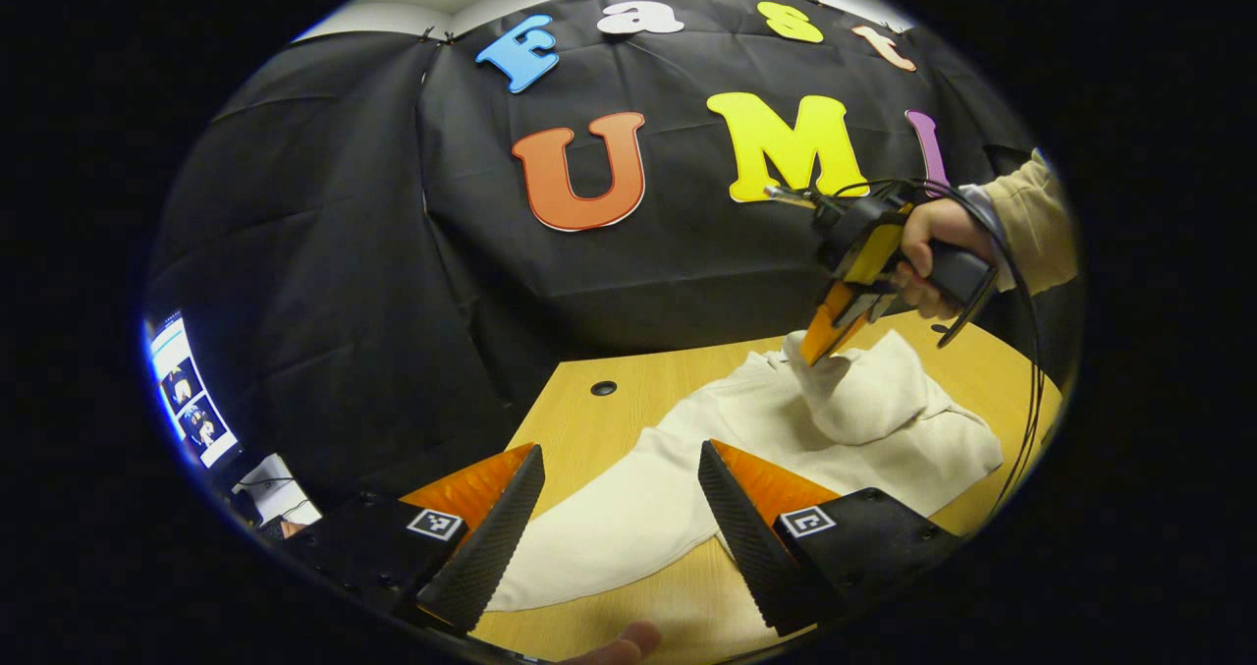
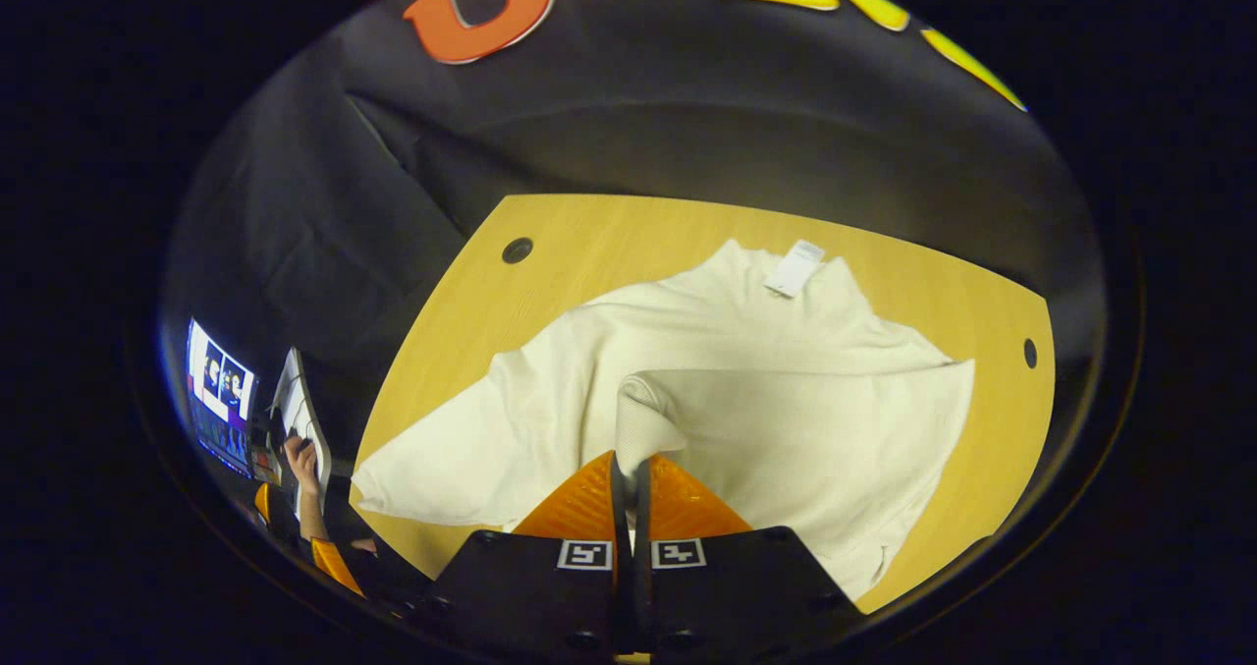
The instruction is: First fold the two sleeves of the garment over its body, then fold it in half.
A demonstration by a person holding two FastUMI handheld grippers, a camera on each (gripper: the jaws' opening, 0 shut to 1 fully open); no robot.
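Right gripper jaws pinch the garment's sleeve; left gripper jaws gape wide above the garment.

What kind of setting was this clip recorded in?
Probably a staged recording booth, not a home: black cloth hangs as the back wall, a bare wooden table holds only a white garment, and a monitor glows off to the side.
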